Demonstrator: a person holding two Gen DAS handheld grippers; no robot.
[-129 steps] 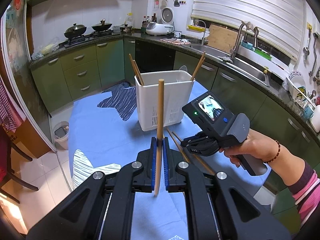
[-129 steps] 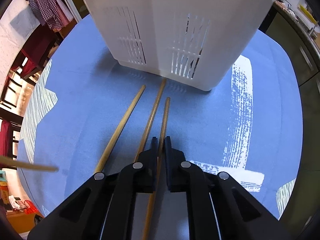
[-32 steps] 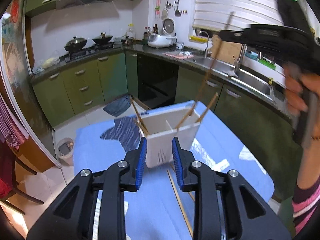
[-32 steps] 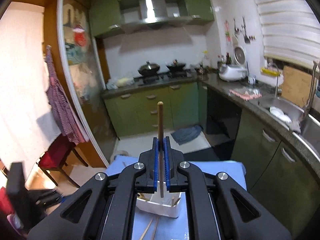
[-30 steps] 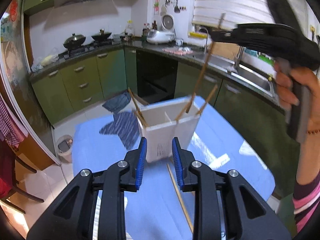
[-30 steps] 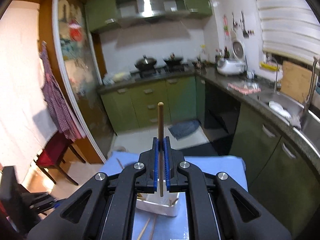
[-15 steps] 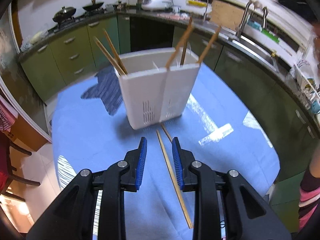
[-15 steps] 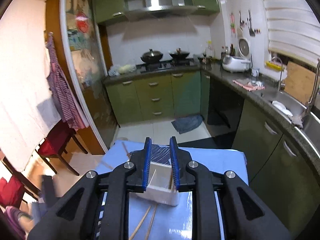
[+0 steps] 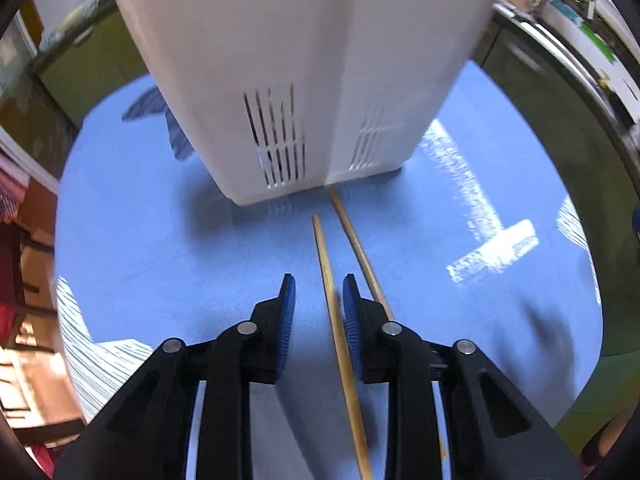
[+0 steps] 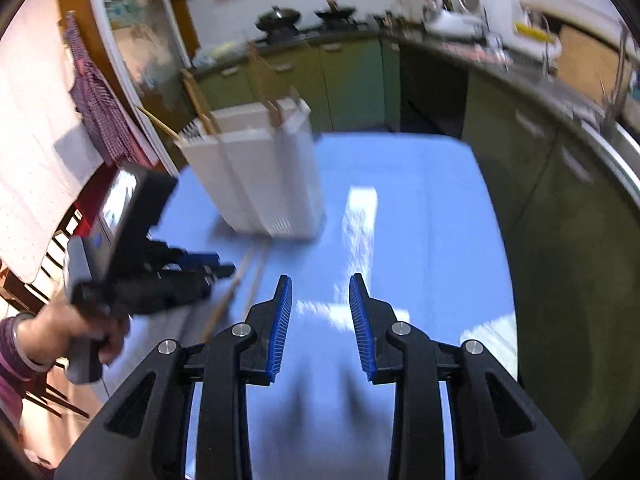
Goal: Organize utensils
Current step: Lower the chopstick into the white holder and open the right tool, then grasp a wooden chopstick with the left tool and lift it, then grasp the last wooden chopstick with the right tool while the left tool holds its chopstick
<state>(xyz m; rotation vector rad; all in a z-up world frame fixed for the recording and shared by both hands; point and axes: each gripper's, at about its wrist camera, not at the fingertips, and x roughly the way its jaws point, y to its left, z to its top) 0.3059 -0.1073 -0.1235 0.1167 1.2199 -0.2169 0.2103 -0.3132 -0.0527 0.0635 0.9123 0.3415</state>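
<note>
A white slotted utensil holder (image 9: 296, 72) stands on the blue tablecloth (image 9: 160, 240), with several wooden chopsticks (image 10: 200, 108) sticking out of its top. Two chopsticks lie on the cloth in front of it. My left gripper (image 9: 318, 300) is open and low over the cloth, with the nearer chopstick (image 9: 334, 304) lying between its fingers. The second chopstick (image 9: 356, 248) lies just right of it. My right gripper (image 10: 320, 304) is open and empty, above the cloth to the right of the holder (image 10: 256, 176). The right wrist view also shows the left gripper (image 10: 208, 270) at the chopsticks.
The round table's edge (image 9: 592, 320) curves close on all sides. Green kitchen cabinets (image 10: 540, 128) and a sink counter run along the right and back. A checked cloth (image 10: 96, 92) hangs at the left, and chairs (image 10: 44, 396) stand beside the table.
My right gripper let its chopstick go into the holder, opened and came down to the right of it. My left gripper dropped low and moved forward around a chopstick on the cloth.
</note>
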